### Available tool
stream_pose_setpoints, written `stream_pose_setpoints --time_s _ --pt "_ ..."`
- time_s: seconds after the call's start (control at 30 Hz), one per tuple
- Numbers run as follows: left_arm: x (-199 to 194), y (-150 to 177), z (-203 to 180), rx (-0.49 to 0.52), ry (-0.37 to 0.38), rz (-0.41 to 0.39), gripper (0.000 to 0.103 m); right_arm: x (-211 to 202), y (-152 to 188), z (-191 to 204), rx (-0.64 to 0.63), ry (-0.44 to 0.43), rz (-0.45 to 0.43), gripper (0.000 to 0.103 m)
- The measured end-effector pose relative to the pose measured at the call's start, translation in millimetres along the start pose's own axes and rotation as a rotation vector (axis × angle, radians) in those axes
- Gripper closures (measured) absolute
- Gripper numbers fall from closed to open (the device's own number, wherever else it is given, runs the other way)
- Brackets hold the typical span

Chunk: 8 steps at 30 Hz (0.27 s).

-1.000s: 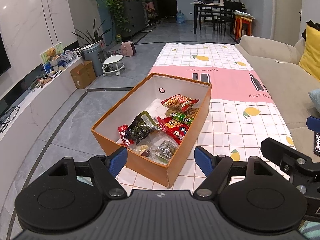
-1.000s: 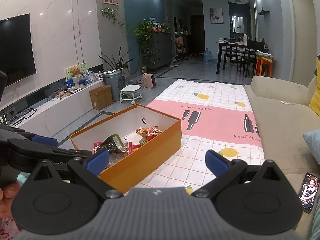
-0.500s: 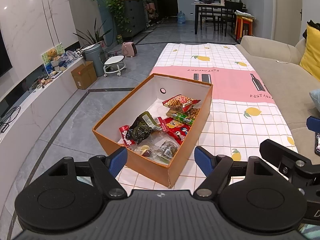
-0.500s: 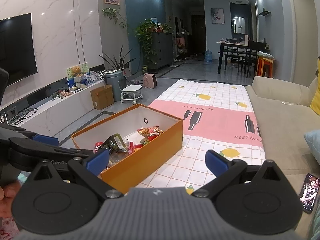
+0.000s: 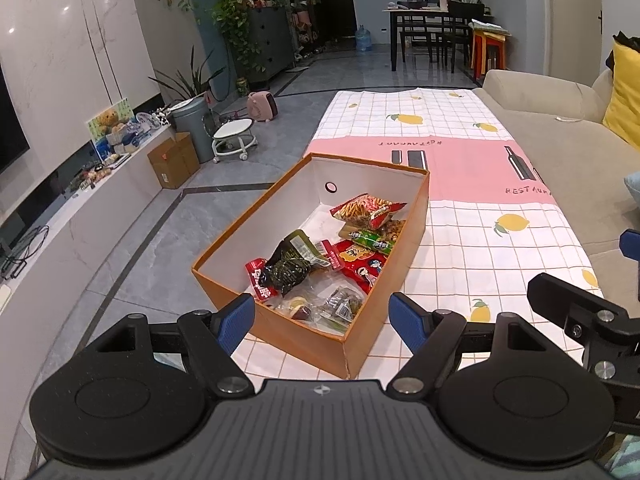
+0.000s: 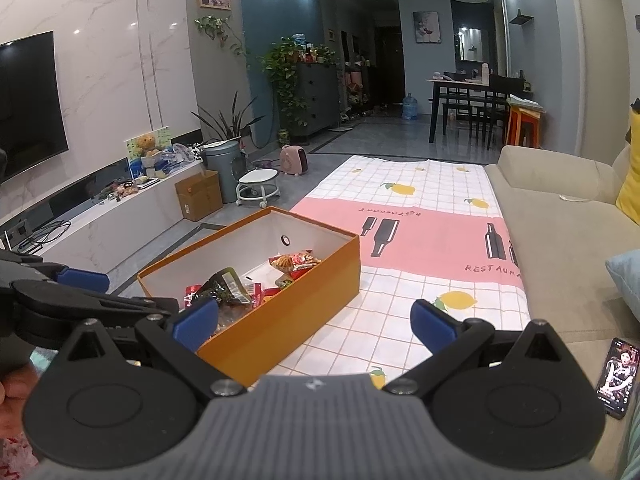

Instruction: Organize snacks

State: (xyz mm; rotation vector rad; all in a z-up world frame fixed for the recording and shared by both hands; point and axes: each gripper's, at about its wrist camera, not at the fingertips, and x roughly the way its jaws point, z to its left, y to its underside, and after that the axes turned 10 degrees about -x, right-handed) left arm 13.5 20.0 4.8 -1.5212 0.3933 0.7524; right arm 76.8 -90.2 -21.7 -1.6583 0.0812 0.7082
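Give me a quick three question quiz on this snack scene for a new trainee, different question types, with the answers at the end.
1. True or false: the left gripper is shut on a snack.
2. Multiple choice: the snacks lie A) in the orange box, B) on the sofa, C) on the floor.
3. Fill in: the phone beside the right gripper lies on the ____.

Key
1. False: both grippers are open and empty.
2. A: the dark green packet and the red packet are inside the box.
3. Sofa.
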Motion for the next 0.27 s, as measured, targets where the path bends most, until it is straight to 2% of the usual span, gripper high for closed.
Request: stream_pose_setpoints --time_s 0.27 --pt "2.3 0.3 -5.5 0.014 0.004 -0.002 0.014 0.3 1.5 -3.2 0.01 0.01 0.005 0.004"
